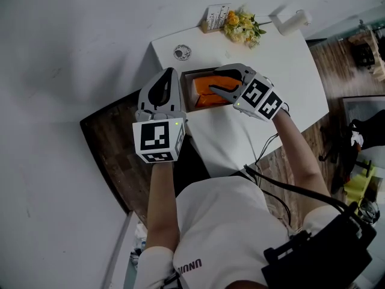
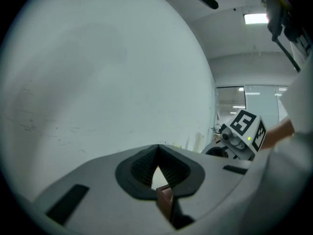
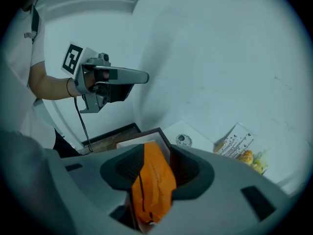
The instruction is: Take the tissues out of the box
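A brown open box [image 1: 187, 90] stands at the near-left part of the white table [image 1: 283, 65], with an orange tissue pack [image 1: 209, 95] in it. My left gripper [image 1: 171, 73] hangs at the box's left wall. In the left gripper view its jaws [image 2: 157, 152] meet at the tips, with a brown edge of the box [image 2: 165, 199] clamped low between them. My right gripper [image 1: 212, 85] reaches over the box from the right. In the right gripper view the orange pack [image 3: 154, 180] rises between its parted jaws [image 3: 154, 148], with a gap beside the right pad, above the box rim [image 3: 152, 132].
At the table's far edge stand yellow flowers [image 1: 243, 26], a printed card [image 1: 216, 17] and a white object [image 1: 289, 20]. A small round item [image 1: 182, 53] lies behind the box. A black cable [image 1: 264, 149] runs along my right arm. Dark wooden floor [image 1: 108, 131] lies left.
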